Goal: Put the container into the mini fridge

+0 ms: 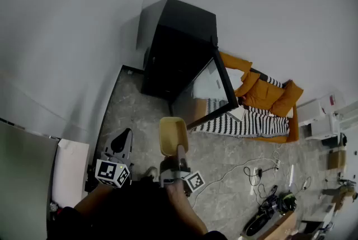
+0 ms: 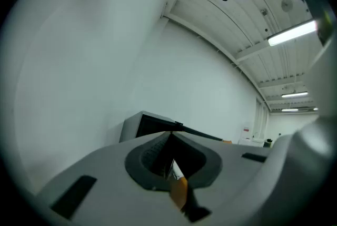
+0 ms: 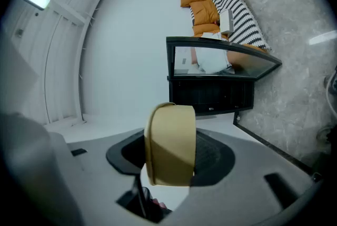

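Note:
A black mini fridge [image 1: 179,57] stands against the white wall with its glass door [image 1: 210,90] swung open to the right. My right gripper [image 1: 178,150] is shut on a tan container [image 1: 172,135], held up in front of the fridge and short of its opening. In the right gripper view the container [image 3: 171,146] sits upright between the jaws of the right gripper [image 3: 169,159], with the fridge's dark inside [image 3: 213,96] straight ahead. My left gripper [image 1: 122,140] hovers to the left, its jaws together and holding nothing. The left gripper view shows the left gripper [image 2: 171,167] and the fridge's top [image 2: 150,125] beyond it.
An orange sofa with a striped blanket [image 1: 263,99] stands right of the fridge door. Cables [image 1: 251,169] and gear lie on the marble floor at the lower right. A white panel [image 1: 70,172] leans at the left, and a dark strip [image 1: 106,116] edges the floor.

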